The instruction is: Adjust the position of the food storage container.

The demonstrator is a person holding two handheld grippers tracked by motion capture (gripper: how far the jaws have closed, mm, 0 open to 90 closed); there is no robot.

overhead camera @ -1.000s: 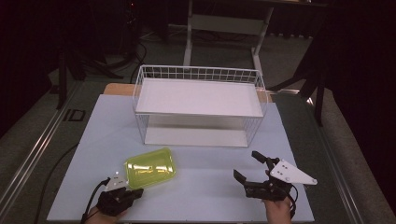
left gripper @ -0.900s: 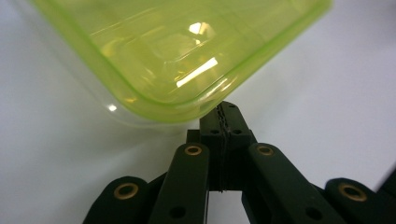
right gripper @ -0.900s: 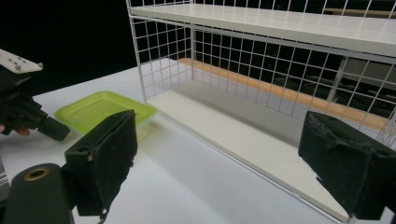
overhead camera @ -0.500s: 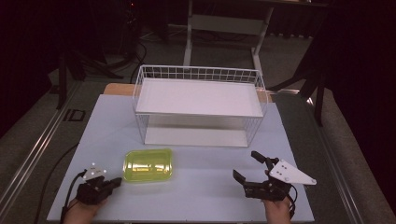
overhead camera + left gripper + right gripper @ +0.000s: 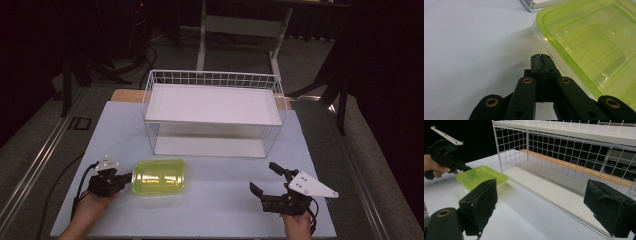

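Dark room all around, and a pale desk [image 5: 210, 210] sits in the light. A white wire rack [image 5: 212, 112] stands at the back. A green box [image 5: 159, 176] lies flat near the front. The left hand-held gripper [image 5: 122, 179] has its jaws pressed together, empty, with its tip right at the box's edge. It looks like a push is going on. The right hand-held gripper [image 5: 265, 192] waits wide apart. Next, a gentle, straight push seems needed.
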